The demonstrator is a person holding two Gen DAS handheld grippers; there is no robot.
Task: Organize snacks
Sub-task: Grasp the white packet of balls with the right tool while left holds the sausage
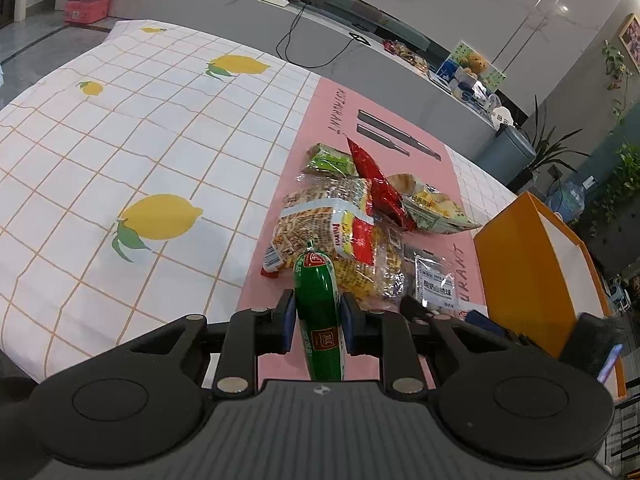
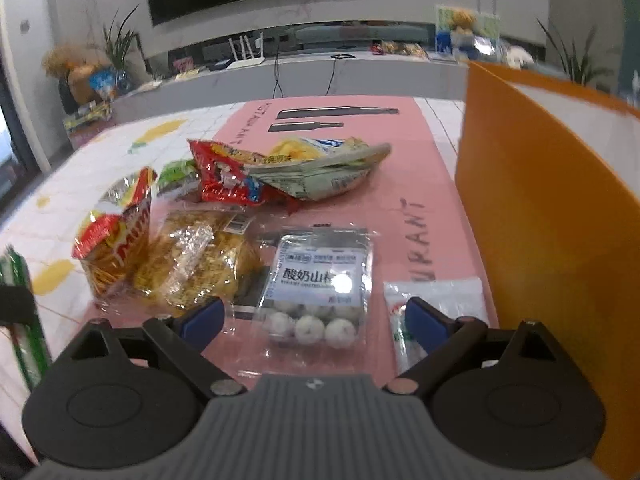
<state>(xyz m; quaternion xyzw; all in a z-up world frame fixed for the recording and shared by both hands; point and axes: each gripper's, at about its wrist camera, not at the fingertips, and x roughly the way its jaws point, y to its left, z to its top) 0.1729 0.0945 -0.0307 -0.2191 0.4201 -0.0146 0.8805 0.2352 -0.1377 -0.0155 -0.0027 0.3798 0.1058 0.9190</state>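
Barely underway: we are clamping left gripper (image 1: 317, 322) on green sausage (image 1: 319, 312) beside orange box (image 1: 532, 276); right gripper (image 2: 316, 322), jaws wide, holding nothing, is hovering over yogurt-ball pack (image 2: 320, 286); snack pile (image 2: 224, 216) left of box is still waiting.

We see open lemon-print tablecloth (image 1: 120, 140) left of the snack pile (image 1: 352, 216); on the right the orange box (image 2: 540, 220) walls off passage beside the pink mat (image 2: 416, 152).
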